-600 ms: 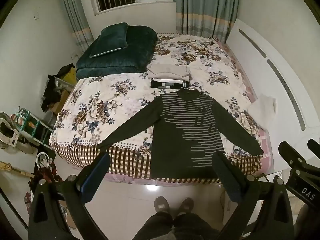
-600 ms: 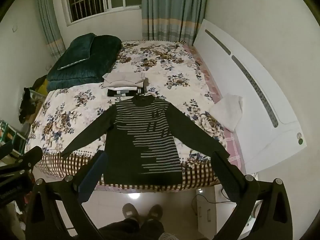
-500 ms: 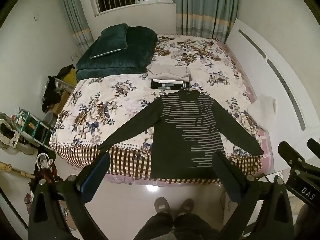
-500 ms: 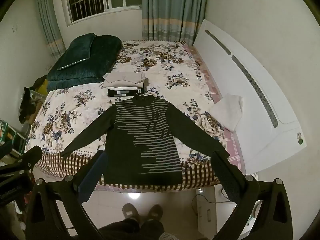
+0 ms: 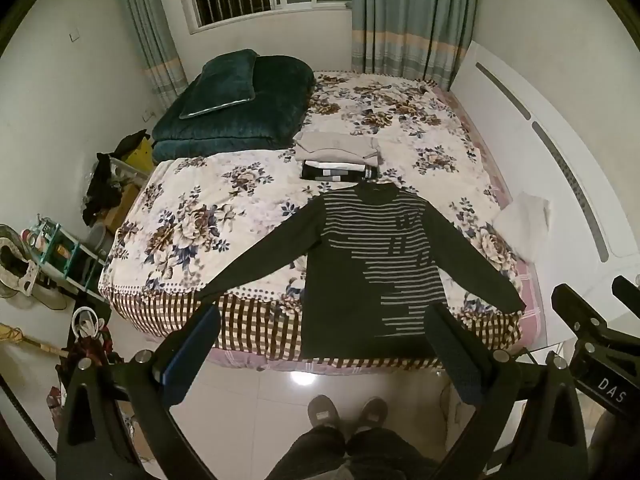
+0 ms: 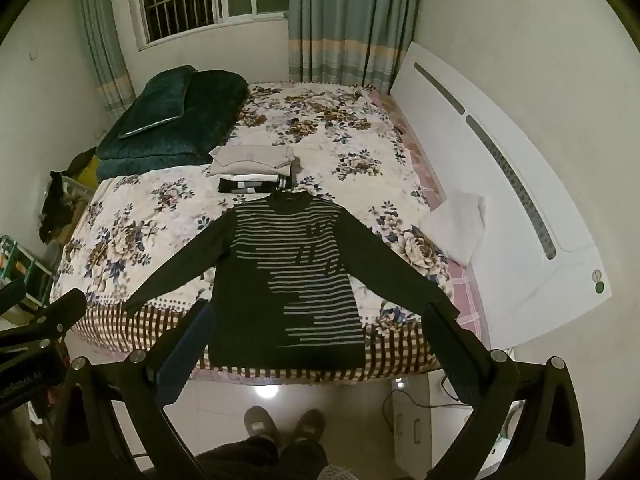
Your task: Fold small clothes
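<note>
1. Sweater (image 5: 372, 264) lay face up and spread flat on the floral bed (image 5: 192, 216), sleeves out to both sides, hem hanging just over the near edge; nothing held it.
2. Left gripper (image 5: 324, 344) and right gripper (image 6: 316, 340) hung above the floor short of the bed, jaws wide and empty.
3. Slip risk — with the hem already off the edge, a tug toward the person could drag the whole sweater onto the floor.
4. Pinching too deep could catch the bedsheet with a sleeve; the fold would then lift the cover.
5. Folded stack (image 5: 338, 158) sat just beyond the collar — a careless upward fold might push into it and topple it.
</note>
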Demonstrator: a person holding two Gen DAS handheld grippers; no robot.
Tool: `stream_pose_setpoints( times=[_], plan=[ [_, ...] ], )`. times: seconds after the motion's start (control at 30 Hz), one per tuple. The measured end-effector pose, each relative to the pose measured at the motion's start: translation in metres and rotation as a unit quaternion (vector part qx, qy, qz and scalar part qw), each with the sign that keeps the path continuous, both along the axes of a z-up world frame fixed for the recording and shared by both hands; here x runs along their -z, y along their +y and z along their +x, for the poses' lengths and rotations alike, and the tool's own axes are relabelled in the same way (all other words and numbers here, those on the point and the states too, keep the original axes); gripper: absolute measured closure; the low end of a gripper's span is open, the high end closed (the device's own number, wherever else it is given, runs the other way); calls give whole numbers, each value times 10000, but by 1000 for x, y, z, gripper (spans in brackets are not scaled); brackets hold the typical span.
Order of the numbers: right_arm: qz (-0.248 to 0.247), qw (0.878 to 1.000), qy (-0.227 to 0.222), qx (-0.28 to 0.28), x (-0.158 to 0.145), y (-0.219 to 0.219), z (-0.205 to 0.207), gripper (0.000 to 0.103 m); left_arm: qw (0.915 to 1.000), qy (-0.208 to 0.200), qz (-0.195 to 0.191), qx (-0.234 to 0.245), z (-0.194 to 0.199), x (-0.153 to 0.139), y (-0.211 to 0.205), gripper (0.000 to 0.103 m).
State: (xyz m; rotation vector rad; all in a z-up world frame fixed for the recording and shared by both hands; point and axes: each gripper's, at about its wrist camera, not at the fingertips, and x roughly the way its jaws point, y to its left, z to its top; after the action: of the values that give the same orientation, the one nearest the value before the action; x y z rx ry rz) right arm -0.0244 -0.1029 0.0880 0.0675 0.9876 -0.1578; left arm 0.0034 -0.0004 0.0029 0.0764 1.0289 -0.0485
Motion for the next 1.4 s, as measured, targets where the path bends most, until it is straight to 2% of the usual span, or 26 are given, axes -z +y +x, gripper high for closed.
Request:
stream_pose_setpoints(
  times=[0.4, 0.93, 1.4],
  plan=[
    [-25, 10000, -18, -23, -5, 5, -2, 0, 10000, -33, -25, -23, 4, -12, -10, 0],
    [-37, 10000, 16, -88, -3, 11, -7, 0, 10000, -72, -38, -19, 4, -15, -4, 0],
    [-49, 9999, 15, -107, -13, 20, -3, 0, 10000, -77, -49, -20, 4, -19, -1, 0]
  ],
)
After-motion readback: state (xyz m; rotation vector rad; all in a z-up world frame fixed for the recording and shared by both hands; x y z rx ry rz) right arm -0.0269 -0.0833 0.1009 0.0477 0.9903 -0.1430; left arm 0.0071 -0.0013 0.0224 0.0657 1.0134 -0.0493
